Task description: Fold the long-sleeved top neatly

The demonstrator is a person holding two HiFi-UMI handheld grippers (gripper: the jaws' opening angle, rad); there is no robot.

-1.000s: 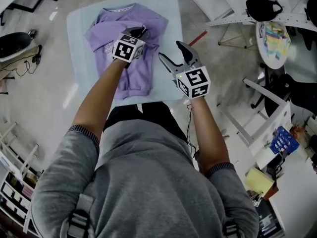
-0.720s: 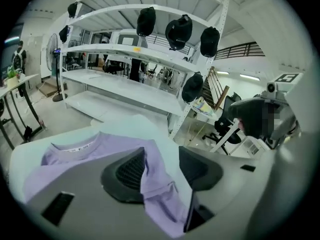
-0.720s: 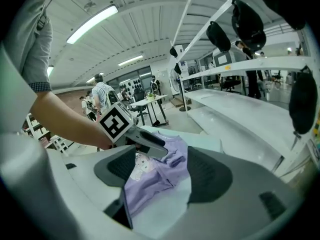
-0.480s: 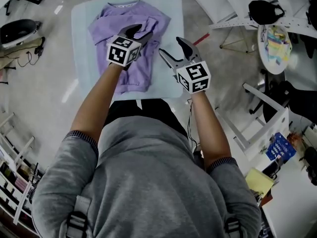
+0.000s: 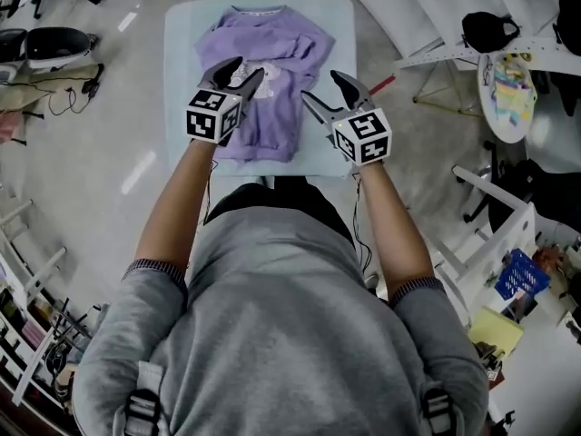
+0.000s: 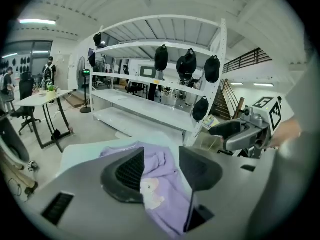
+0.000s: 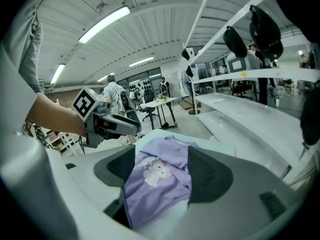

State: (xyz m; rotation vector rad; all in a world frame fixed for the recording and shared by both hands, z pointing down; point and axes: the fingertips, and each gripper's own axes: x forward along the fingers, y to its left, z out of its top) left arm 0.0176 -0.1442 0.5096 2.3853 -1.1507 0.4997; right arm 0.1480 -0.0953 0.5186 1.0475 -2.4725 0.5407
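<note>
Purple top [image 5: 281, 121] lengthwise, collar away; left gripper [image 5: 245, 67] jaws just opened, right gripper [image 5: 324, 87] jaws apart, seemingly empty.

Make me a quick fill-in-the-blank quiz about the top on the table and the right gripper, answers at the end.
1. The long-sleeved top lying on the table is ___ in colour.
2. The jaws of the right gripper stand ___, with nothing held between them.
3. The top's neckline lies at the table edge ___ from the person.

Missing words: purple; open; farthest
</note>
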